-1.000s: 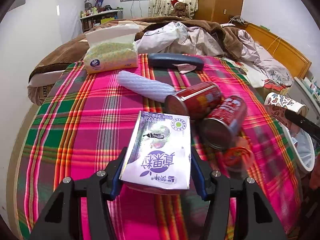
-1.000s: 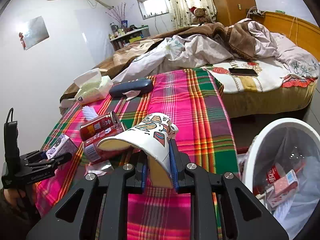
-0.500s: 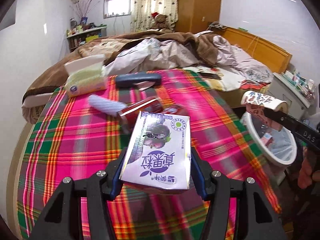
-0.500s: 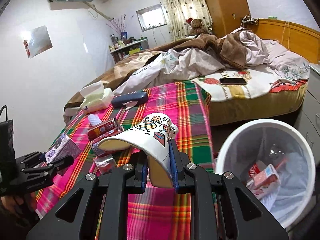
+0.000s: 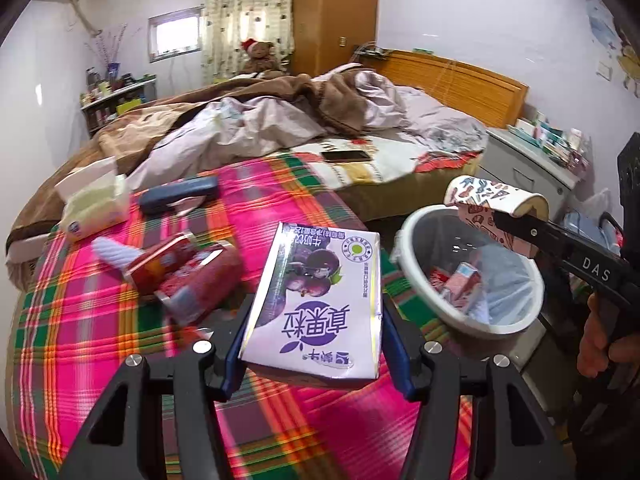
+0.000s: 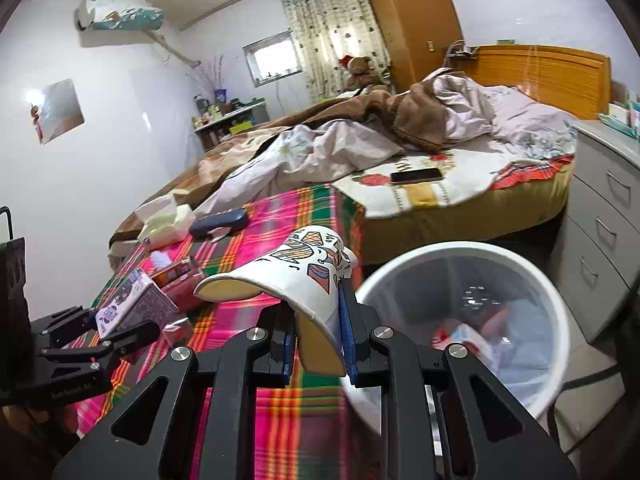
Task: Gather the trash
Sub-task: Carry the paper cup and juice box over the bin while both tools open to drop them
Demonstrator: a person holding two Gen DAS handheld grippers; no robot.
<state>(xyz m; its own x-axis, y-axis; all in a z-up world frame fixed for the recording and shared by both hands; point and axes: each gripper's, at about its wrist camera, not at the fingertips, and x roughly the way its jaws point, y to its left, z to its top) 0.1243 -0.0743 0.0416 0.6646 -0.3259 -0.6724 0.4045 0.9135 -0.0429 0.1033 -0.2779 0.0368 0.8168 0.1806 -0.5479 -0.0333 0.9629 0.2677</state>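
Note:
My left gripper (image 5: 316,344) is shut on a white and purple milk carton (image 5: 320,300), held above the plaid table (image 5: 100,320). It also shows in the right wrist view (image 6: 132,308). My right gripper (image 6: 316,344) is shut on a flattened patterned paper cup (image 6: 296,272). In the left wrist view that cup (image 5: 492,200) hangs over the rim of the white trash bin (image 5: 472,324). The bin (image 6: 532,384) holds cartons and a can. Two red cans (image 5: 188,272) lie on the table.
A tissue box (image 5: 94,204), a dark blue case (image 5: 180,196) and a white ribbed bottle (image 5: 110,250) lie on the table. A bed (image 6: 400,152) with a phone (image 6: 416,176) is behind. A grey drawer unit (image 6: 608,224) stands right of the bin.
Both grippers have risen and swung right toward the bin with their loads. The cup now hangs over the bin's rim. The carton is lifted off the table.

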